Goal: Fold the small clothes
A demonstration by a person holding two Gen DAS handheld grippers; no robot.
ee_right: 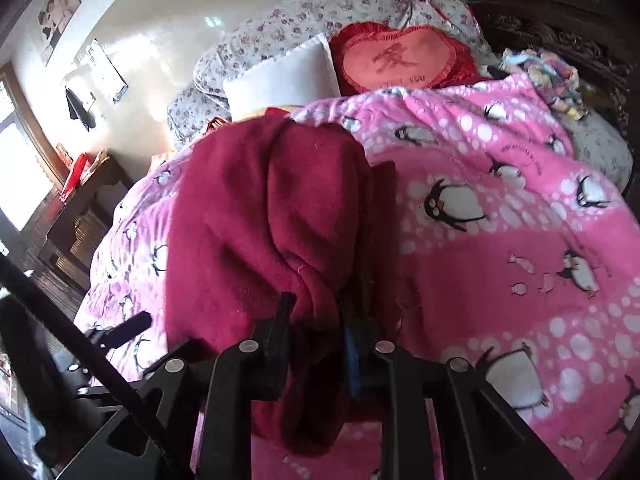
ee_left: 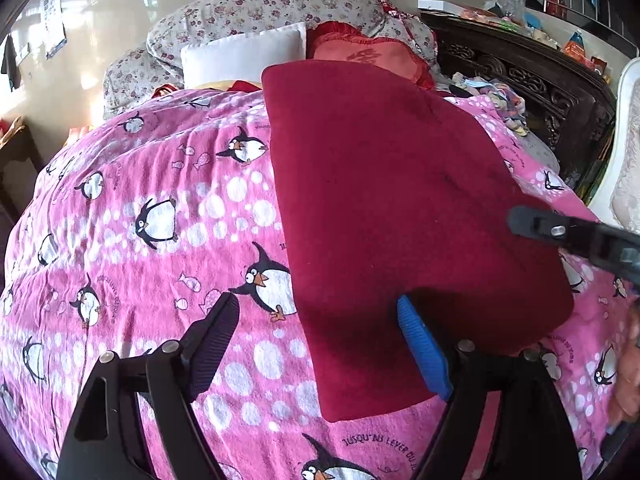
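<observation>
1 dark red fleece garment (ee_left: 384, 216) lies on the bed, on top of a pink penguin blanket (ee_left: 160, 240). In the left wrist view it lies mostly flat, with smooth rounded edges, and it covers the middle and right part of the blanket.

The left tool (ee_left: 318, 312) has its 2 fingers spread wide and holds nothing. Its blue-padded finger (ee_left: 420, 344) is over the near part of the garment, and its black finger (ee_left: 218, 336) is over the bare blanket, just beside the garment's left edge. I cannot tell if the fingers touch the cloth.

The right tool (ee_right: 316, 320) is closed on a bunched fold of the garment (ee_right: 260, 220). In the right wrist view the cloth rises between the 2 fingers and hangs down around them, so it hides most of the blue pad. The tip of the right tool (ee_left: 536, 226) also enters the left wrist view from the right side, over the right part of the garment.

At the head of the bed there are 1 white pillow (ee_right: 284, 76), 1 red heart-shaped cushion (ee_right: 400, 60) with a character on it, and 1 floral quilt (ee_right: 304, 12) piled behind them. 1 small heap of colourful cloth items (ee_right: 544, 76) lies near the dark carved headboard (ee_left: 532, 84).
</observation>
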